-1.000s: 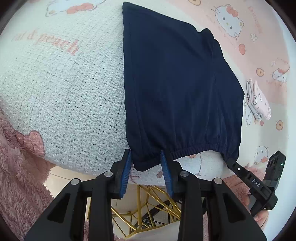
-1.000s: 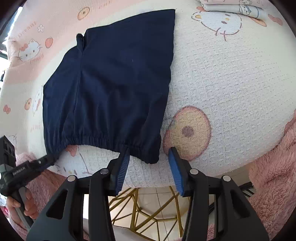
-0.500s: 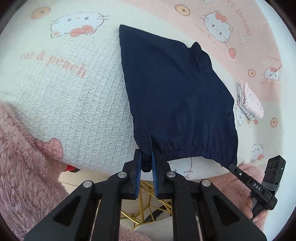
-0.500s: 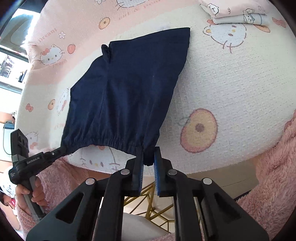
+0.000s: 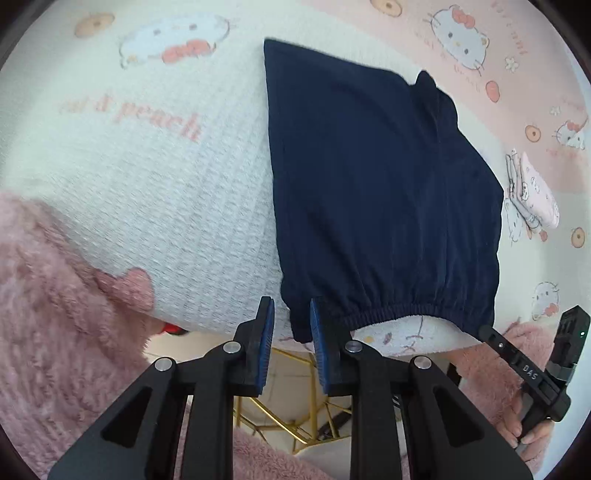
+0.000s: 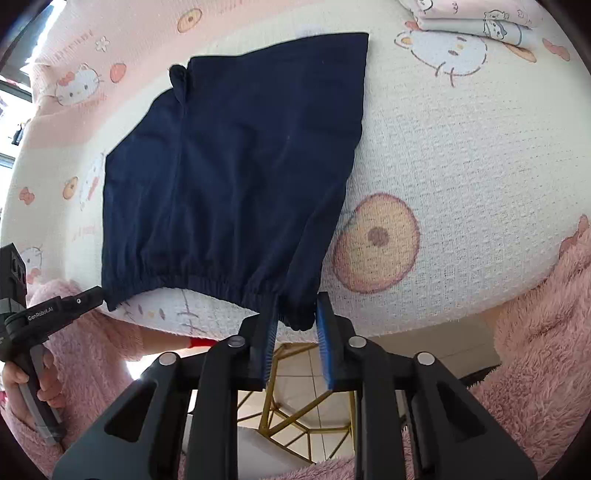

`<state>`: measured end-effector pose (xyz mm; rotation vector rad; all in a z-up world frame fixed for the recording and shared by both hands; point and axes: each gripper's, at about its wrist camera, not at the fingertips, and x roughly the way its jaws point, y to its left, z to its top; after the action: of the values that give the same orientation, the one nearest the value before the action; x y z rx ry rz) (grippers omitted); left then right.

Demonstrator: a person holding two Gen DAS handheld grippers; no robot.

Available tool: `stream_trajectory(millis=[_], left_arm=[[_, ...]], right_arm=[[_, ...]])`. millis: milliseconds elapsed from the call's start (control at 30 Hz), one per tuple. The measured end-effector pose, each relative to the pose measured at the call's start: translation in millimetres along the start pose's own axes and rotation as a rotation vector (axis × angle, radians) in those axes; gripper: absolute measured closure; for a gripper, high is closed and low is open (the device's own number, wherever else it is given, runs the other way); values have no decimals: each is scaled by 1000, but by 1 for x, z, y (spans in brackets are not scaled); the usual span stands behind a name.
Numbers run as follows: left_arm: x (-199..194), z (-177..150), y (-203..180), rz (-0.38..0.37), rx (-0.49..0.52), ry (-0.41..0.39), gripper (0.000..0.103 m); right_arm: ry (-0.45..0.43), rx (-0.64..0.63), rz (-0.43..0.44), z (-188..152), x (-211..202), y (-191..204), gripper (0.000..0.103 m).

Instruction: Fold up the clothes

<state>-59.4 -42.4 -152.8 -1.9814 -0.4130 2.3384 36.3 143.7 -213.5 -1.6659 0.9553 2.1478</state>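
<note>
Navy shorts (image 5: 369, 184) (image 6: 229, 166) lie flat on a white waffle blanket (image 5: 166, 203) (image 6: 461, 166). Their elastic waistband runs along the near edge. My left gripper (image 5: 290, 314) straddles the waistband's left corner. Its jaws are opening, and the cloth sits between the blue pads with a gap showing on the left side. My right gripper (image 6: 295, 314) straddles the right corner in the same way. Its jaws are also opening, and the corner hangs loose between the pads. Both grippers point steeply down at the blanket's edge.
A folded stack of printed cloth (image 5: 532, 195) (image 6: 476, 22) rests at the far right of the blanket. Pink fluffy sleeves (image 5: 55, 314) (image 6: 546, 314) frame both views. Below the edge are gold frame bars (image 5: 280, 417) (image 6: 295, 417) and a tiled floor.
A second ago both grippers stood open around the waistband corners. Half a second ago both were shut on them. Now both pairs of jaws have parted again and the corners are loose.
</note>
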Motion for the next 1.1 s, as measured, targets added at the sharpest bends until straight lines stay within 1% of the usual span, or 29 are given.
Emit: stream_trajectory(millis=[33, 67, 100, 167, 233, 267, 333, 400, 467, 567, 667, 733, 833, 867, 900, 1000, 1033, 1100], left_arm=[[-7, 0, -6, -5, 27, -40, 81], [-12, 1, -14, -34, 64, -72, 82], [-13, 1, -22, -76, 102, -85, 82], [1, 13, -42, -157, 159, -51, 82], [26, 28, -54, -198, 209, 20, 82], [38, 30, -65, -193, 233, 58, 82], [55, 24, -68, -160, 265, 105, 82], [64, 24, -70, -155, 252, 119, 82], [63, 25, -64, -202, 213, 113, 82], [56, 23, -52, -268, 159, 93, 82], [57, 33, -51, -310, 109, 82, 81], [59, 35, -43, -328, 72, 80, 81], [54, 37, -34, -329, 51, 80, 81], [56, 38, -34, -329, 50, 82, 81], [59, 38, -35, -329, 51, 85, 81], [57, 36, -37, -338, 63, 89, 81], [56, 35, -39, -352, 65, 88, 81], [57, 35, -40, -391, 66, 103, 81]], right_arm=[[3, 19, 24, 2, 1, -4, 77], [8, 39, 48, 4, 3, -8, 77], [22, 63, 60, 6, 8, -13, 77], [42, 102, 78, 11, 17, -19, 80], [47, 120, 103, 15, 21, -20, 89], [47, 122, 122, 18, 20, -20, 91], [47, 116, 149, 22, 18, -19, 94], [41, 92, 151, 31, 31, 2, 94], [35, 68, 163, 40, 27, 9, 94], [23, 9, 214, 60, 26, 40, 94], [25, -75, 223, 81, 33, 81, 94], [41, -127, 246, 93, 40, 107, 94], [67, -214, 236, 101, 51, 139, 94], [84, -254, 224, 100, 60, 148, 94], [107, -295, 189, 99, 73, 157, 93], [150, -277, 175, 95, 94, 151, 93], [163, -269, 171, 94, 101, 148, 87], [128, -221, 265, 93, 79, 140, 81]])
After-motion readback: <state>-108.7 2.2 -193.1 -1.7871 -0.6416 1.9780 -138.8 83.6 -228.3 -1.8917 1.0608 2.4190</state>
